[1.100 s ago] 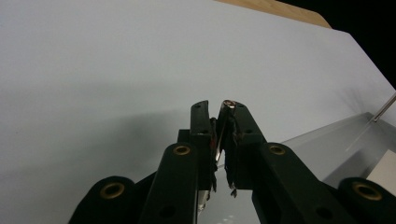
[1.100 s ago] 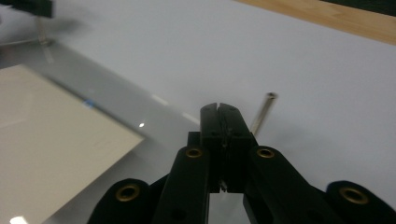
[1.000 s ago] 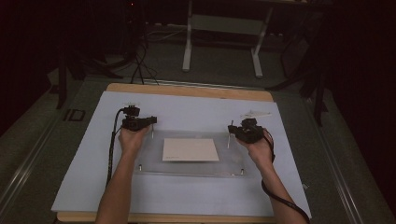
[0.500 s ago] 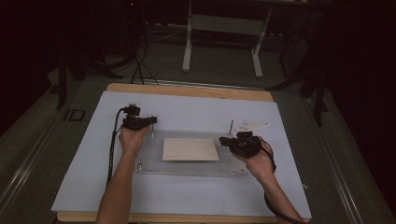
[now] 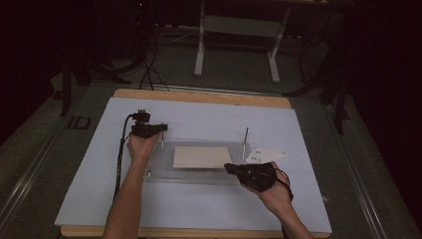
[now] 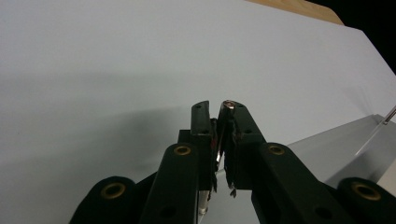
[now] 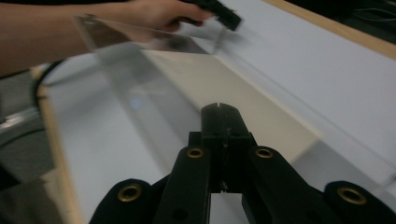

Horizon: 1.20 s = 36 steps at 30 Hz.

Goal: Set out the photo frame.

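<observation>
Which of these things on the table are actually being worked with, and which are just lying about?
In use:
- clear plastic plate
- metal pin clamped in the left gripper
- upright pin at the plate's far right corner
- pale card under the plate
- right gripper, shut, near the plate's front edge

Lying about:
- white three-cornered piece
- blue-white sheet

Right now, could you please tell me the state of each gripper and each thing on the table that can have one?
Left gripper: shut on a thin metal pin at the plate's far left corner.
Right gripper: shut, nothing between its jaws, at the plate's near right edge.
Clear plate: lying flat on the blue sheet.
Beige card: flat, at the plate's middle.
Right far pin: upright, untouched.
</observation>
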### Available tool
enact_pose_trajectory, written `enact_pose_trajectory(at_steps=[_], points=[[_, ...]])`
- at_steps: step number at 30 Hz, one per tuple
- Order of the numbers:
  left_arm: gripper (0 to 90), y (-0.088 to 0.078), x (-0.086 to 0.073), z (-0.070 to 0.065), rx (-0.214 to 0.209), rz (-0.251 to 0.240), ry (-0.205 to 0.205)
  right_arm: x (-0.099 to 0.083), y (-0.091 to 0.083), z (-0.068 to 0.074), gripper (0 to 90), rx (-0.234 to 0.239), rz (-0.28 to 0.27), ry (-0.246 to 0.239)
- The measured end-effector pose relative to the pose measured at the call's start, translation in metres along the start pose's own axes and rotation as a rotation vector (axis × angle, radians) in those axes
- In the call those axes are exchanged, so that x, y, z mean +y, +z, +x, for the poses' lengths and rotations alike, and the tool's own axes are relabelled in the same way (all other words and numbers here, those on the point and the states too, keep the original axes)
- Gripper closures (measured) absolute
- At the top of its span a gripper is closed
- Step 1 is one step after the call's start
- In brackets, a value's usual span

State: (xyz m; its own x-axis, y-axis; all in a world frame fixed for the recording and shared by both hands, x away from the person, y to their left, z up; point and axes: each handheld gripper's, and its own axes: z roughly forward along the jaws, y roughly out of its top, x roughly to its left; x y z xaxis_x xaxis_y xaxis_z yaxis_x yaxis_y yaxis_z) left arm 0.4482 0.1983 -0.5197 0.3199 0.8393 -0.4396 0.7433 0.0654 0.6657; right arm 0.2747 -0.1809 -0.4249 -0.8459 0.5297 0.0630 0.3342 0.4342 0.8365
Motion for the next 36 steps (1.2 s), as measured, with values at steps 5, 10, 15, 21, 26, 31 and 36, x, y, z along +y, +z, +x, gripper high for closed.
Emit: enact_pose_trajectory(at_steps=[5, 10, 15, 21, 26, 31, 36], points=[[82.8, 0.001, 0.001, 0.0, 0.002, 0.002, -0.001, -0.011, 0.001, 0.025, 90.0, 0.037, 0.0, -0.038], [82.8, 0.0, 0.001, 0.0, 0.002, 0.009, -0.003, -0.033, 0.016, 0.035, 90.0, -0.011, 0.022, -0.032], [82.6, 0.0, 0.001, 0.001, -0.007, 0.009, -0.003, -0.04, 0.027, 0.035, 90.0, -0.082, 0.01, -0.03], [81.4, 0.0, 0.002, -0.001, 0.002, 0.018, 0.005, -0.038, 0.027, 0.034, 90.0, -0.094, -0.017, -0.03], [76.2, -0.001, 0.002, -0.003, 0.02, 0.037, 0.033, -0.038, 0.027, 0.034, 90.0, -0.096, -0.026, -0.031], [68.5, -0.005, 0.002, -0.011, 0.044, 0.018, 0.073, -0.037, 0.027, 0.033, 90.0, -0.097, -0.032, -0.033], [65.6, -0.016, 0.0, -0.016, 0.044, -0.008, 0.118, -0.036, 0.026, 0.033, 90.0, -0.1, -0.037, -0.034]])
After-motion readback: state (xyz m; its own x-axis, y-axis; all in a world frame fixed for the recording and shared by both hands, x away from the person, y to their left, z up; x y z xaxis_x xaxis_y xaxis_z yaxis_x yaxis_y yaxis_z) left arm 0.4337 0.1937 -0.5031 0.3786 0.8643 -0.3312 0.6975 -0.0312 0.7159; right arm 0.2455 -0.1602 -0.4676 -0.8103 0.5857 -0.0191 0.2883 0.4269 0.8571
